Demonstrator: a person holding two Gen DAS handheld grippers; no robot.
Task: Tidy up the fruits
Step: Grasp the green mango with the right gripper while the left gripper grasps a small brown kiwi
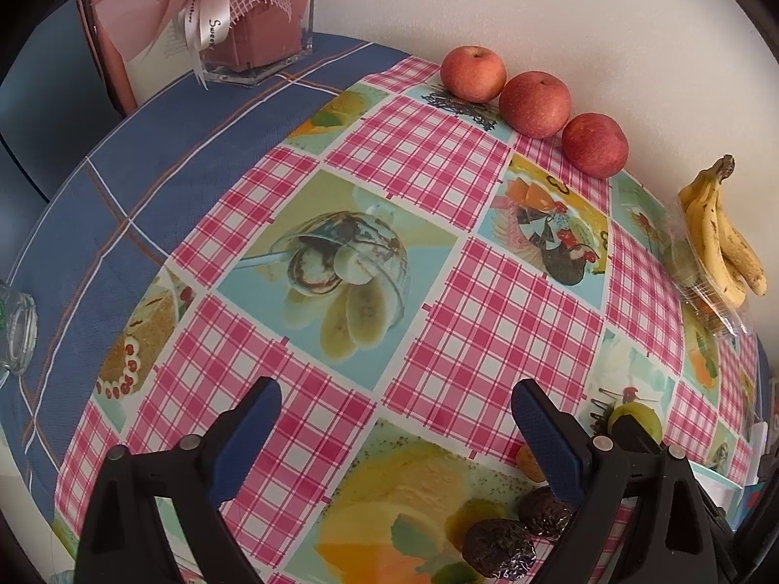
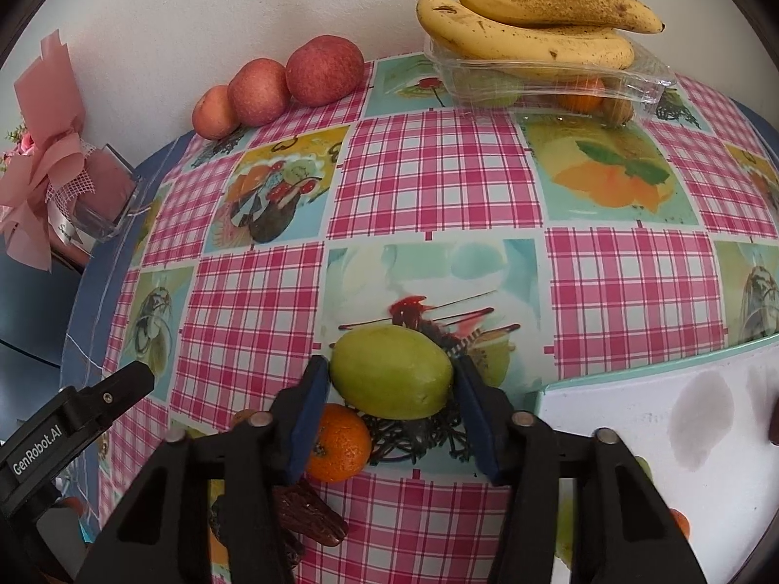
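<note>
Currently the right gripper [image 2: 392, 379] holds a green fruit [image 2: 392, 371], one blue pad on each side across its middle, over the patterned tablecloth [image 2: 438, 170]. An orange [image 2: 341, 443] lies just below it, beside the left pad. The green fruit looks smooth-skinned, firm and light; it may slip, so a grip across the widest part is advised. The left gripper [image 1: 397, 430] stands wide apart and empty above the cloth, near two dark wrinkled fruits [image 1: 499, 547]. Three apples [image 1: 534, 104] and bananas [image 1: 720, 238] sit along the wall
</note>
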